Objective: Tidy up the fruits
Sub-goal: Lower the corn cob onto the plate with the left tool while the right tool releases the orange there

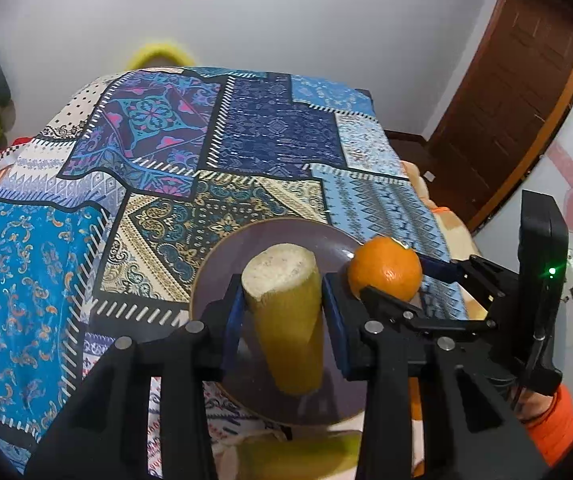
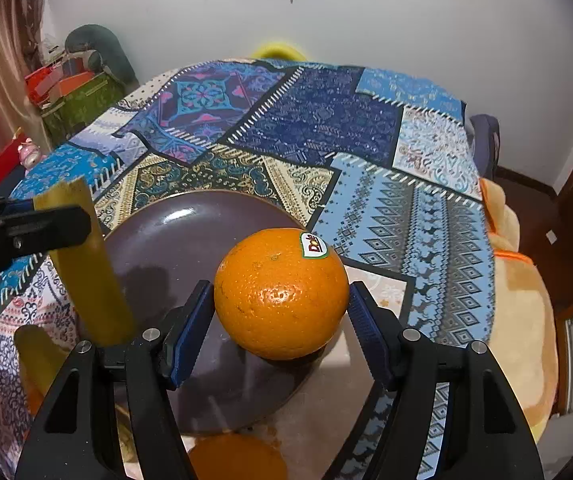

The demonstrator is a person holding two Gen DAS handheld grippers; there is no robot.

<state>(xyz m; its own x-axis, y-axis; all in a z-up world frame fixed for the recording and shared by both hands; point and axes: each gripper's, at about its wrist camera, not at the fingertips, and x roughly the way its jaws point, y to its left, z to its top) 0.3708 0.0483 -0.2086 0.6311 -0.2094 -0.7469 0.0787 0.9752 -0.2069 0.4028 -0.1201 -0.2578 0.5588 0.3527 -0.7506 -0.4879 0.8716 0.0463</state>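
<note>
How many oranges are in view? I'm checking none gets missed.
2: one orange held in the right gripper above the plate; a second orange below, partly cut off. Others may be hidden.

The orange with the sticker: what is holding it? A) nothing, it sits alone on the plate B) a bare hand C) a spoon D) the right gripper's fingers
D: the orange sits squeezed between the right gripper's blue fingers, over the dark plate.
</note>
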